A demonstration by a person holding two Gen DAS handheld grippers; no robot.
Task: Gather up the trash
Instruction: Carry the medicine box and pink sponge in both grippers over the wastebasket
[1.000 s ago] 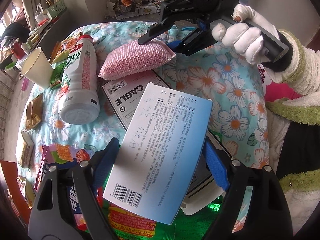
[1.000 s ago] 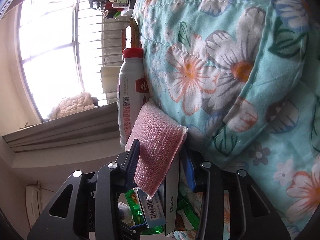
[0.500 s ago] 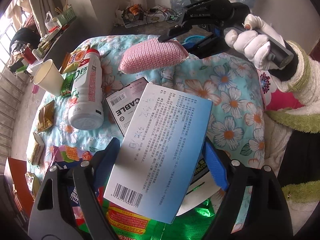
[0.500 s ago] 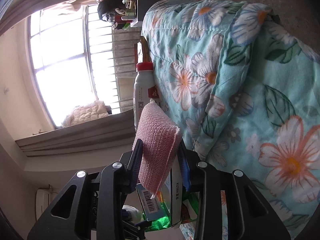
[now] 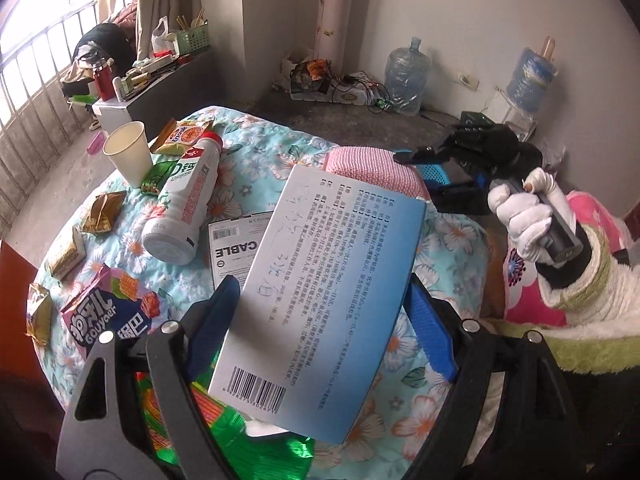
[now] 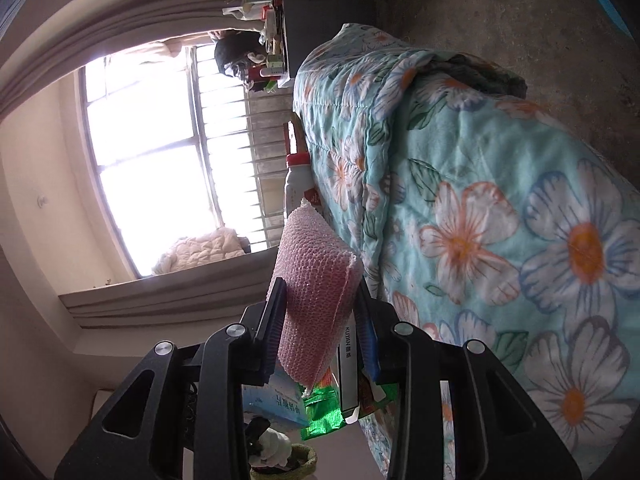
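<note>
My left gripper (image 5: 320,284) is shut on a blue-and-white printed box (image 5: 340,240), held tilted above the floral-quilted table (image 5: 448,240). A green foil packet (image 5: 256,440) shows under the box; I cannot tell if it is gripped too. My right gripper (image 5: 416,176), in a white-gloved hand (image 5: 524,216), is shut on a pink knitted sponge (image 5: 368,168) at the table's far edge. In the right wrist view the pink sponge (image 6: 316,280) sticks out between the pads of the right gripper (image 6: 320,292), off the quilt (image 6: 480,240).
On the table lie a white milk bottle (image 5: 184,204), a paper cup (image 5: 128,152), a "CABLE" box (image 5: 236,248), a pink-and-blue snack bag (image 5: 108,312) and several gold wrappers (image 5: 102,212). A blue basket (image 5: 436,170) and water jugs (image 5: 408,76) stand on the floor beyond.
The right gripper lifted the pink sponge off the quilt and carried it to the table's far right edge. The left gripper rose and rolled with the box still in it.
</note>
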